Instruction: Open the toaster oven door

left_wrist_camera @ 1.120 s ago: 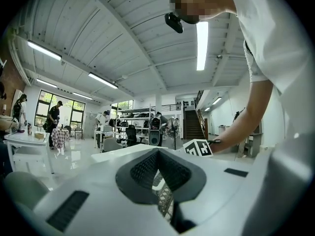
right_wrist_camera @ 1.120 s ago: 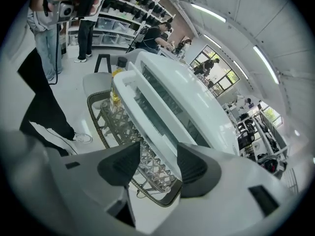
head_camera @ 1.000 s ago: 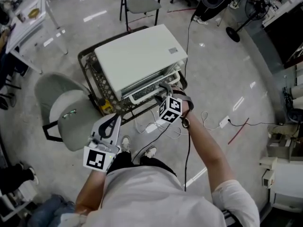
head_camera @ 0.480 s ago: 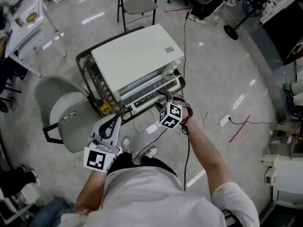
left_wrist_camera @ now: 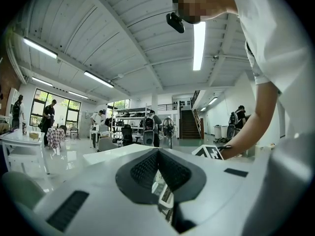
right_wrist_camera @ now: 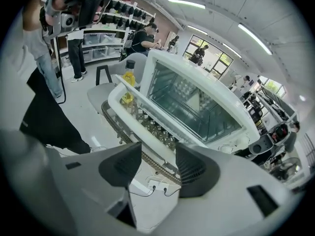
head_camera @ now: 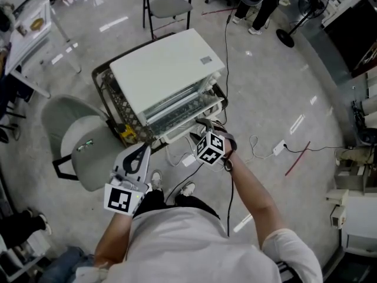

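The white toaster oven [head_camera: 165, 69] stands on a wire cart [head_camera: 112, 96]; its glass door [head_camera: 179, 112] hangs partly open, tilted toward me. In the right gripper view I look into the oven [right_wrist_camera: 197, 102] through the glass, and the door's white handle bar [right_wrist_camera: 140, 117] runs across just beyond the fingertips. My right gripper [head_camera: 201, 125] [right_wrist_camera: 156, 154] is at that bar, open; its jaws have just been closing a little, and neither pad presses on anything. My left gripper [head_camera: 143, 147] [left_wrist_camera: 157, 154] stays low at the left, shut and empty.
A grey chair [head_camera: 79, 140] stands left of the cart, a folding chair [head_camera: 168, 5] behind it. Cables and a power strip [head_camera: 188, 159] lie on the floor under the door. A yellow bottle [right_wrist_camera: 129, 80] sits on the cart. A fan [head_camera: 294, 37] stands far right.
The oven door has swung further open toward me. My right gripper has come down and back with the door's edge. The left gripper has stayed put.
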The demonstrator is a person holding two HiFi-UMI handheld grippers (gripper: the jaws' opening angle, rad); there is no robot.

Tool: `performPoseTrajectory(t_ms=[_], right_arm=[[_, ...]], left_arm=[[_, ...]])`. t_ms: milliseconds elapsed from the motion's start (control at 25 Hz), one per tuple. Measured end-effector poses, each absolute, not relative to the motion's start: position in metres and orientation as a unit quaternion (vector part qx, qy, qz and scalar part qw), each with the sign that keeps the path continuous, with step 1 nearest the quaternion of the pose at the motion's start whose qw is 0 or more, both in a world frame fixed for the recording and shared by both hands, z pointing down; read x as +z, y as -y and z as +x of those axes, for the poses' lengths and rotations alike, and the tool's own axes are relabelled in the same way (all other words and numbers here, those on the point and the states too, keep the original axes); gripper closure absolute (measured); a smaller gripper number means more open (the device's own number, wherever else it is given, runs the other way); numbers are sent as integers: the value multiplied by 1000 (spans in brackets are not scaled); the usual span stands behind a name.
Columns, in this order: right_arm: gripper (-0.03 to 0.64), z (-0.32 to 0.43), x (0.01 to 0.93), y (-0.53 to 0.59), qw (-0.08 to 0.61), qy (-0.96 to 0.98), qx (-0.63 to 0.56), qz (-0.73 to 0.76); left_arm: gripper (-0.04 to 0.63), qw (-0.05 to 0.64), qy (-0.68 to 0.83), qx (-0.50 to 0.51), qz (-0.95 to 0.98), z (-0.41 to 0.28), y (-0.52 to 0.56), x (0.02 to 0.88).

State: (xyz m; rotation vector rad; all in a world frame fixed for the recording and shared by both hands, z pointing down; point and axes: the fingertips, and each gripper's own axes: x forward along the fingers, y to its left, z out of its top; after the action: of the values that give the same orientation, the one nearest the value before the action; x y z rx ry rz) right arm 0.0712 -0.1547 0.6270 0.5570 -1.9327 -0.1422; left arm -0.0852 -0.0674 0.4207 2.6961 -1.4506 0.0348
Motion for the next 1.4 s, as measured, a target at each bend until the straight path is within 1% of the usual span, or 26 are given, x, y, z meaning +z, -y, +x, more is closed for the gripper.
performPoseTrajectory(t_ms=[560, 720, 840, 1120, 1400], right_arm=[[382, 82, 644, 136, 496, 828, 20, 262], [383, 85, 644, 134, 459, 840, 68, 282], [400, 88, 648, 134, 438, 844, 97, 296], [402, 97, 666, 124, 426, 838, 136, 313], [407, 103, 680, 120, 423, 834, 148, 323]], left_arm=[[578, 45, 473, 26, 880, -82, 57, 424], [578, 46, 470, 31, 881, -79, 55, 426], [578, 47, 466, 38, 883, -76, 54, 428], [578, 47, 460, 52, 885, -70, 49, 432], [578, 53, 459, 60, 885, -64, 47, 436]])
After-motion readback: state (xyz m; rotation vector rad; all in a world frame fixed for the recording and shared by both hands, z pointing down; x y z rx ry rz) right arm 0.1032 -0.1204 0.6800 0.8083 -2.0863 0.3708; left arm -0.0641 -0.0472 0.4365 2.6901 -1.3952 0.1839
